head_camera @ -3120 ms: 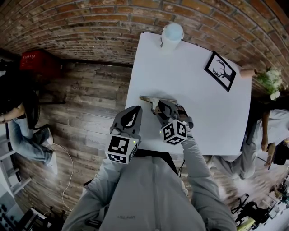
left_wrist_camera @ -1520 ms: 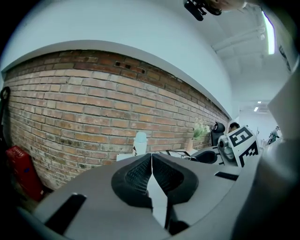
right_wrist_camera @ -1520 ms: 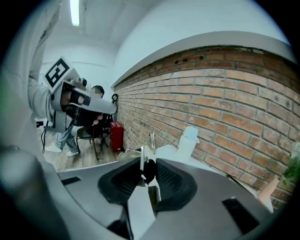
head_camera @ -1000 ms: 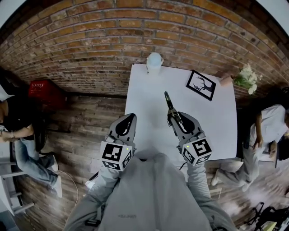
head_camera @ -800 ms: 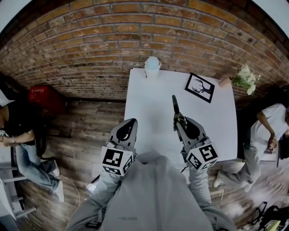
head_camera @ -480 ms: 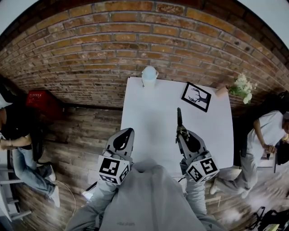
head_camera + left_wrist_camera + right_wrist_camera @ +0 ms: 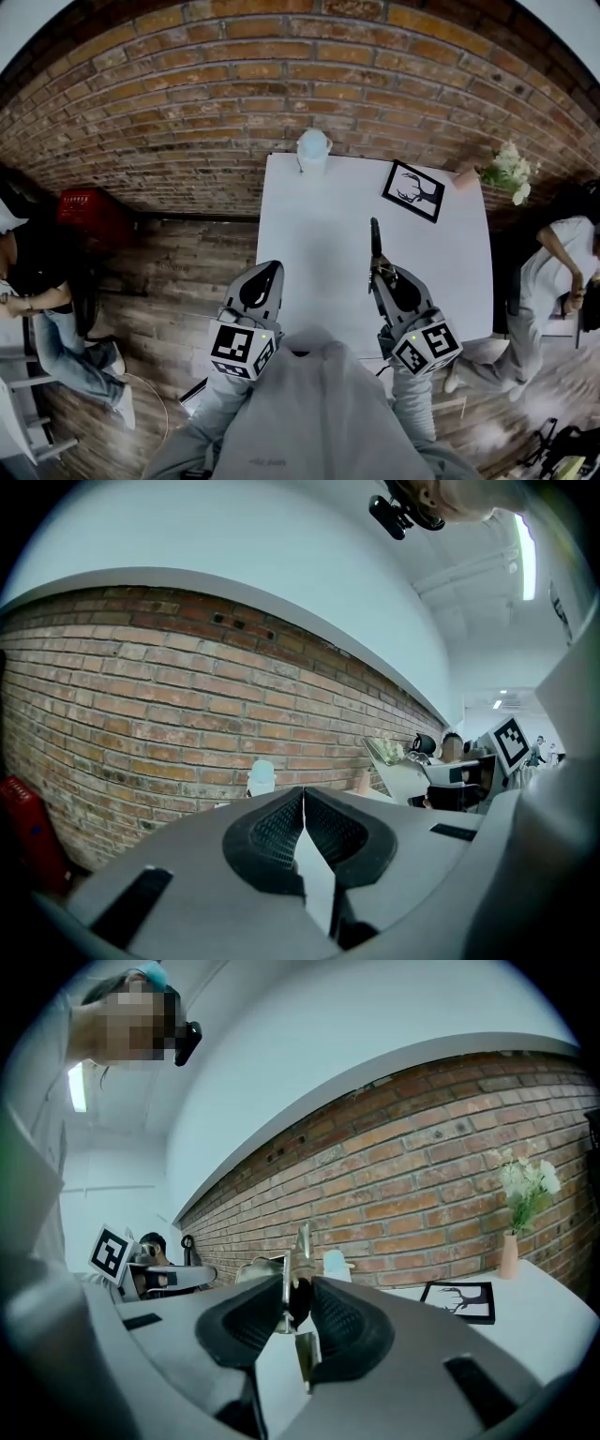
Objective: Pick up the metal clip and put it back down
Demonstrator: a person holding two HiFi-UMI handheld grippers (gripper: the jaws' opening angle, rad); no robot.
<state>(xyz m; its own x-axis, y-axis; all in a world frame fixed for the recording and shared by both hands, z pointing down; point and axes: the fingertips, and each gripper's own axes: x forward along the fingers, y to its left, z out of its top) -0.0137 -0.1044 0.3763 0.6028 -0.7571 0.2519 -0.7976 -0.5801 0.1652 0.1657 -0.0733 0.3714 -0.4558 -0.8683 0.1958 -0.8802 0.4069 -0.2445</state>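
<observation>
The right hand-held gripper is found clamped on the metal clip. Both dark ribbed pads are pressed against the clip's flat sides. The clip's narrow upper end is seen standing above the jaws against the brick wall. In the head view the clip is seen projecting from the jaw tips, away from the person. It is held over the right half of the white table.

The left hand-held gripper is recorded with its jaws together, pad against pad, and nothing is held between them. It is positioned by the table's near left edge, well apart from the clip. The marker cube of the right unit and the matching cube on the left are both turned up toward the head camera, and grey sleeves are seen behind them.

On the table, a white lidded cup is noted at the far edge, next to the wall. A black-framed deer picture is laid flat toward the far right corner. A vase of white flowers is placed just beyond it at that corner.

Left of the table a wooden floor is seen, and a red crate is set against the wall. One person is observed at the far left and another just right of the table.
</observation>
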